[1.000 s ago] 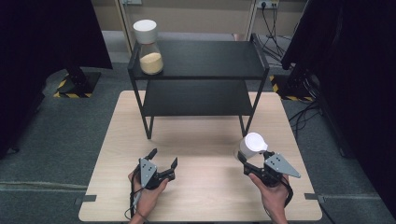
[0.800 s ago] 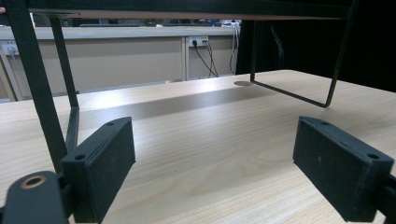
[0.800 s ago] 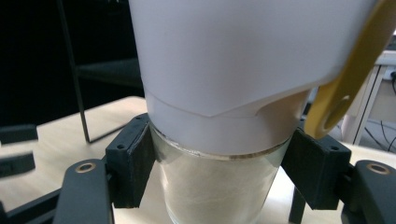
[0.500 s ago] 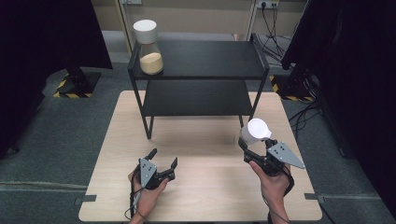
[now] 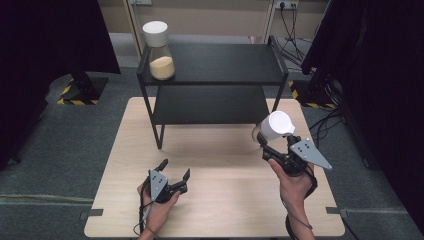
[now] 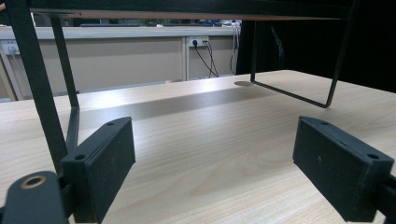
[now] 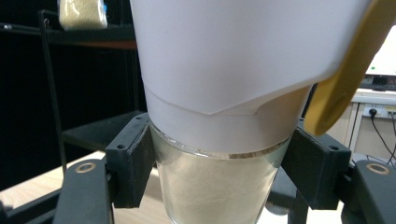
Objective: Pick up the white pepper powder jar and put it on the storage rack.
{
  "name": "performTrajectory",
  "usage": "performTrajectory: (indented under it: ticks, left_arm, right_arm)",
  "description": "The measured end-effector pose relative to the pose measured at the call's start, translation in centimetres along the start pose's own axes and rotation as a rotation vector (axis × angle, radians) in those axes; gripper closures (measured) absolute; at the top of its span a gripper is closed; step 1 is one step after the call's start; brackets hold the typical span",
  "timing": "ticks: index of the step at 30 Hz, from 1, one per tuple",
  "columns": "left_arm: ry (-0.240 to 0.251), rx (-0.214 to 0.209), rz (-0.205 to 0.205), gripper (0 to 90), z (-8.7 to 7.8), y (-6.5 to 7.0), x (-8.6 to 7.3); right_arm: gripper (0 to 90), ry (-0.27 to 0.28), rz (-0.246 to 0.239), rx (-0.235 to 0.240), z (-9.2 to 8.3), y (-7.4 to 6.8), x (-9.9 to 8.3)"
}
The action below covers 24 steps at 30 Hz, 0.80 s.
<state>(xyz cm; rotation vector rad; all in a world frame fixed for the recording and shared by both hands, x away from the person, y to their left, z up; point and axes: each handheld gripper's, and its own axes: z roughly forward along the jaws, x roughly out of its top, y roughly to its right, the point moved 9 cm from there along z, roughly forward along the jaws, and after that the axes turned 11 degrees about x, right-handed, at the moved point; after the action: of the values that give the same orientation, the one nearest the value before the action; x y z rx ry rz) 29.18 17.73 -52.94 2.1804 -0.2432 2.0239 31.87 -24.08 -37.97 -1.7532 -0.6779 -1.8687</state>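
Note:
A glass jar (image 5: 272, 129) with a white lid and pale grains inside hangs above the right side of the table, and my right gripper (image 5: 262, 141) is shut on its glass neck. In the right gripper view both pads (image 7: 131, 164) press on the jar (image 7: 219, 191) just under the lid (image 7: 224, 70), which has a yellow tab (image 7: 341, 84). A second, similar jar (image 5: 159, 50) stands on the top left corner of the black shelf (image 5: 220, 67). My left gripper (image 5: 176, 169) rests open on the table near its front edge, with bare wood between its pads (image 6: 105, 163).
The two-level black shelf stands at the back of the wooden table (image 5: 220, 165); its lower board (image 5: 210, 105) is bare. A shelf leg (image 6: 37, 84) rises close by in the left gripper view. Dark curtains and cables lie beyond the table.
My right gripper has lifted the jar off the table and carried it a little toward the shelf. The left gripper has stayed where it was.

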Motion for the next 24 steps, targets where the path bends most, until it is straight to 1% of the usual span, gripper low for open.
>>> performTrajectory:
  ticks: [9, 24]
  left_arm:
    - [-0.003, 0.001, -0.001, 12.4, 0.0, 0.0, 0.0]
    - [-0.003, 0.002, -0.001, 12.4, 0.0, 0.0, 0.0]
  right_arm:
    - [30.9, 0.017, -0.001, -0.014, 0.9, 0.3, 1.2]
    - [30.9, 0.059, -0.011, -0.032, 2.1, 0.7, 3.8]
